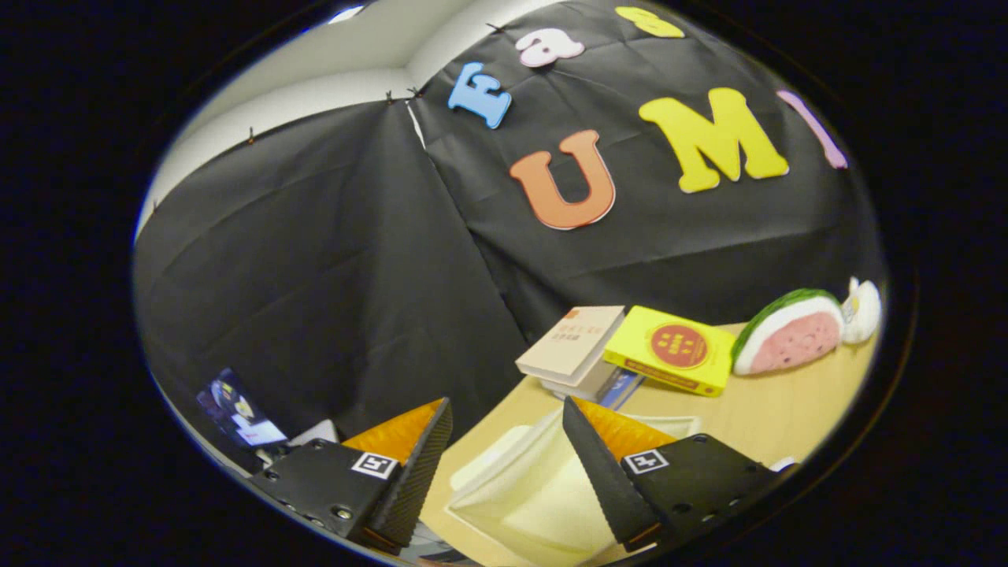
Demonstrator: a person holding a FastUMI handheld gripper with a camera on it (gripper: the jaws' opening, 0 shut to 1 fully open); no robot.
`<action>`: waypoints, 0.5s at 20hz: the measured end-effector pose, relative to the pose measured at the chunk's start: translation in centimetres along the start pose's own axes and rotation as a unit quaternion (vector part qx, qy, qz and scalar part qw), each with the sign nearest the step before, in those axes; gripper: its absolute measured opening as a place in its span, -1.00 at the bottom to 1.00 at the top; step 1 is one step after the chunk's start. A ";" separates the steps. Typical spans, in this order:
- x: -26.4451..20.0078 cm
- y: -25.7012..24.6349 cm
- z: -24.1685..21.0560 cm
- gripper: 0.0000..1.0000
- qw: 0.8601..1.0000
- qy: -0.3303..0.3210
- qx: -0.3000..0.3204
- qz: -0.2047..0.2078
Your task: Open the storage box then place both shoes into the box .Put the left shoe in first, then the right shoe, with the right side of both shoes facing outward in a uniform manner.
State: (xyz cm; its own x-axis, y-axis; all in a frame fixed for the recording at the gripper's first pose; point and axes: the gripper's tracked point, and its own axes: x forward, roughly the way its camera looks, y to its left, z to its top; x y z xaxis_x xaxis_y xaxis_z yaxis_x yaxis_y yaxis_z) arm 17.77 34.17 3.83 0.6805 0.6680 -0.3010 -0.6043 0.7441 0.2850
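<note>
My gripper (508, 421) is open, tilted, and held above the wooden table (787, 409). Nothing sits between its fingers (429, 457). Below and just ahead of the fingers lies a pale cream storage box (524, 492), seen from above through the gap between them. Whether its lid is open or closed I cannot tell. No shoe is visible from here.
Beyond the fingers a small stack of books (571, 346) lies at the table's back, with a yellow book (669, 350) beside it. A watermelon-slice toy (787, 331) and a small white figure (862, 311) rest further right. The table's left edge drops off past the left finger.
</note>
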 end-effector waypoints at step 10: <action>-12.7 -15.8 -7.7 0.92 0.972 0.052 -0.102 -0.207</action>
State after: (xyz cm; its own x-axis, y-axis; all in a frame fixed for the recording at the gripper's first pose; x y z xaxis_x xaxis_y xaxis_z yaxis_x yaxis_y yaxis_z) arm 15.46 13.98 -3.86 0.8442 0.2998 -0.4443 -0.3636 0.9294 -0.0637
